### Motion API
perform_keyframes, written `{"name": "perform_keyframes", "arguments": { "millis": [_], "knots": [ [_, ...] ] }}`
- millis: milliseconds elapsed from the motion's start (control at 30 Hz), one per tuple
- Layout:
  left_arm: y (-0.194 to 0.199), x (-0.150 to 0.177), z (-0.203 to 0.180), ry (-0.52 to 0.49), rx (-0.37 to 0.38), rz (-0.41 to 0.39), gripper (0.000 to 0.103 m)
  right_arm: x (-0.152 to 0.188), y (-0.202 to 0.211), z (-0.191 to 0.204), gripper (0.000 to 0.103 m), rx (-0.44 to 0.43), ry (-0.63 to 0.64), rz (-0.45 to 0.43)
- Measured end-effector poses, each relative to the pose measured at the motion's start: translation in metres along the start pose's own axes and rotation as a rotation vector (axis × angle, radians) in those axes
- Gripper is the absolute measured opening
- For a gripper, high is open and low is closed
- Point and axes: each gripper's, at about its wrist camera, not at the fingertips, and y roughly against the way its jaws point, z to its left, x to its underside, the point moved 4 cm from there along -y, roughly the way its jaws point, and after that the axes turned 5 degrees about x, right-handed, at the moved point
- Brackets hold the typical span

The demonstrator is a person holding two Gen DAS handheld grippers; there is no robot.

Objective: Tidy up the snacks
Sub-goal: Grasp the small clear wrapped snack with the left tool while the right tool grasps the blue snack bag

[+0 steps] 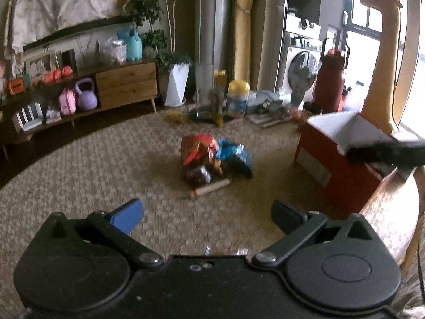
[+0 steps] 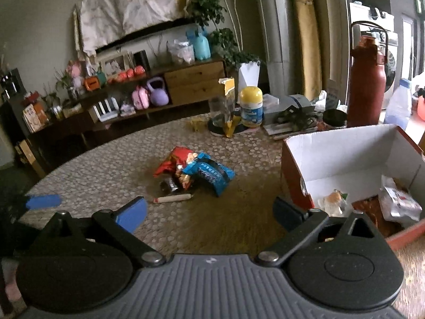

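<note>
Snack pile (image 1: 215, 159) ahead of open, empty left hand-held gripper (image 1: 207, 214), apart.

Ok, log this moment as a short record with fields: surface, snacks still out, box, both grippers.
surface: round table with a patterned cloth
snacks out: pile of packets at mid-table, a stick-shaped snack just in front of it
box: red box, open top, white inside, a few wrapped items already in it
left gripper: open, empty
right gripper: open, empty
</note>
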Motion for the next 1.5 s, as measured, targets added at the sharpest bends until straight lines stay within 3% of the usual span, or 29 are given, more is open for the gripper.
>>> {"name": "perform_keyframes", "arguments": {
  "millis": [400, 833, 1067, 1267, 1367, 1433, 1500],
  "knots": [
    [-0.042, 0.053, -0.002, -0.007, 0.023, 0.113, 0.103, -0.029, -0.091, 0.011, 0.102, 0.057, 0.134, 0.058],
    [-0.075, 0.067, -0.006, 0.008, 0.045, 0.144, 0.095, -0.024, -0.189, 0.04, 0.098, 0.043, 0.379, 0.153],
    [-0.087, 0.07, -0.012, -0.005, 0.057, 0.155, 0.092, -0.026, -0.228, 0.033, 0.098, 0.058, 0.381, 0.194],
    [-0.095, 0.073, -0.014, -0.038, 0.033, 0.153, 0.081, -0.02, -0.246, 0.031, 0.084, 0.022, 0.333, 0.208],
    [-0.096, 0.073, -0.015, -0.05, 0.04, 0.149, 0.078, -0.018, -0.247, 0.033, 0.067, -0.004, 0.322, 0.205],
    [-0.096, 0.073, -0.016, -0.05, 0.04, 0.146, 0.077, -0.017, -0.246, 0.034, 0.061, -0.007, 0.323, 0.201],
    [-0.095, 0.073, -0.017, -0.045, 0.037, 0.142, 0.067, -0.016, -0.244, 0.035, 0.054, -0.008, 0.328, 0.193]
  ]
}}
